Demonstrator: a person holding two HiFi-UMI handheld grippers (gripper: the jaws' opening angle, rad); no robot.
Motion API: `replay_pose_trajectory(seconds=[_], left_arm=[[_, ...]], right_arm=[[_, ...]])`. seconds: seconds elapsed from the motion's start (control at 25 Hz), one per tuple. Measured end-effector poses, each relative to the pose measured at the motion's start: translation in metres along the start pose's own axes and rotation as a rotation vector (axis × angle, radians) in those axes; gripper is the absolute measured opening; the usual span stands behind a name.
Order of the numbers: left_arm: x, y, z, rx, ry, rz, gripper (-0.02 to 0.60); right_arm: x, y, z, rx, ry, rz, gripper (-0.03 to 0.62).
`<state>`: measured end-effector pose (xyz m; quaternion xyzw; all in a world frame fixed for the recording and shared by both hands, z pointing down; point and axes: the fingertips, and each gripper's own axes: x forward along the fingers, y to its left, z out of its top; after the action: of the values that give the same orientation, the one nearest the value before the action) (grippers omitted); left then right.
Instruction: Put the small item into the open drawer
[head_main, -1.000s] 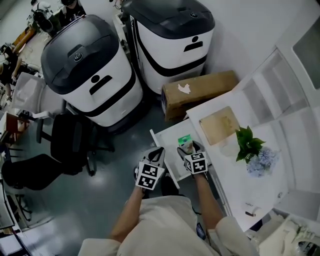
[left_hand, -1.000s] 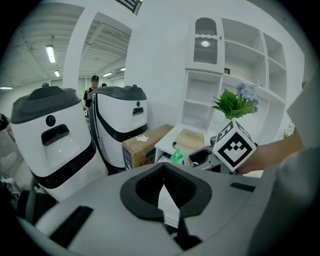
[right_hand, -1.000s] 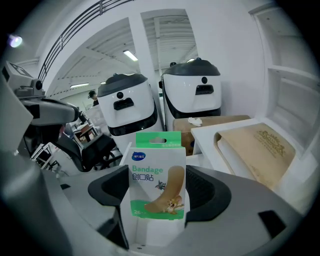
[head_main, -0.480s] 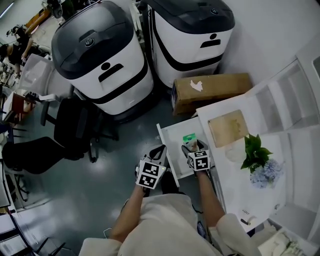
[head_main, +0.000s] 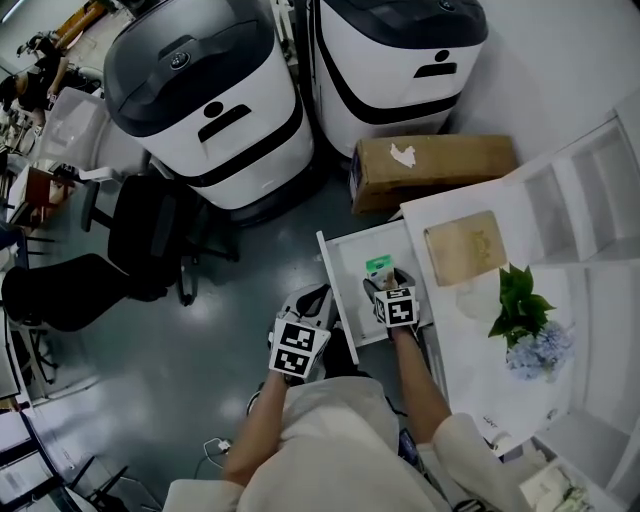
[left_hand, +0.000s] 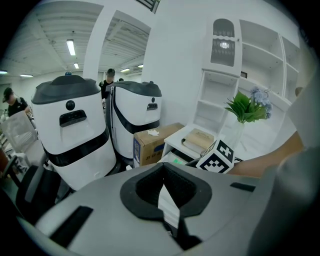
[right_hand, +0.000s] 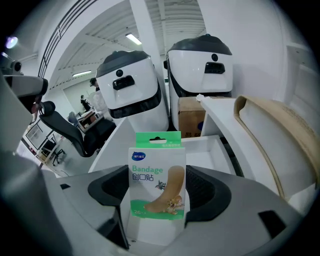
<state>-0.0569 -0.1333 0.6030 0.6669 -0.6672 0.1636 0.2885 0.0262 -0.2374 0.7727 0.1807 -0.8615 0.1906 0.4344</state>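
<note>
The right gripper (head_main: 386, 284) clamps the bandage box (right_hand: 157, 182) above the open drawer (head_main: 349, 262); released tilted, it may catch the rim. The left gripper (head_main: 311, 296) is closed, empty.

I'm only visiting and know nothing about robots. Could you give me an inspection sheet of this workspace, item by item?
Surface: white desk, with its open drawer pulled out at the front.
Job's things: bandage box held upright over the open drawer, not yet put down.
Clutter: tan board and potted plant on the desk; cardboard box on the floor.
Grippers: right gripper shut on the bandage box; left gripper shut, apparently empty, beside the drawer front.
Cables: thin lead on the floor, too small to tell more.
Surroundings: two white-and-grey machines, black chairs, white shelves.
</note>
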Motion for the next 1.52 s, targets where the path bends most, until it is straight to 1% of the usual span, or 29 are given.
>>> replay_pose_trajectory(seconds=[0.2, 0.44, 0.6, 0.76, 0.88, 1.0, 1.16, 1.28, 1.52], left_arm=[[0.0, -0.007, -0.005, -0.004, 0.004, -0.007, 0.017], [0.002, -0.016, -0.005, -0.002, 0.001, -0.023, 0.017], [0.002, -0.021, -0.01, -0.028, 0.006, -0.028, 0.017], [0.004, -0.022, -0.014, -0.035, 0.013, -0.032, 0.017], [0.003, -0.021, -0.018, -0.042, 0.018, -0.029, 0.017], [0.0, -0.017, -0.023, -0.047, 0.024, -0.026, 0.017], [0.0, -0.012, -0.026, -0.08, 0.015, -0.012, 0.017], [0.0, -0.009, -0.032, -0.084, 0.025, -0.011, 0.017], [0.001, -0.004, -0.029, -0.082, 0.002, -0.005, 0.017]], right_arm=[[0.016, -0.004, -0.009, 0.004, 0.036, -0.005, 0.367], [0.04, -0.013, -0.02, 0.024, 0.077, -0.052, 0.367], [0.057, -0.015, -0.034, 0.03, 0.116, -0.058, 0.366], [0.071, -0.023, -0.045, 0.056, 0.14, -0.081, 0.367], [0.081, -0.025, -0.048, 0.054, 0.144, -0.071, 0.367], [0.086, -0.023, -0.046, 0.052, 0.148, -0.08, 0.365], [0.099, -0.026, -0.049, 0.053, 0.169, -0.079, 0.367], [0.108, -0.028, -0.046, 0.028, 0.164, -0.091, 0.366], [0.127, -0.031, -0.049, 0.023, 0.165, -0.1, 0.367]])
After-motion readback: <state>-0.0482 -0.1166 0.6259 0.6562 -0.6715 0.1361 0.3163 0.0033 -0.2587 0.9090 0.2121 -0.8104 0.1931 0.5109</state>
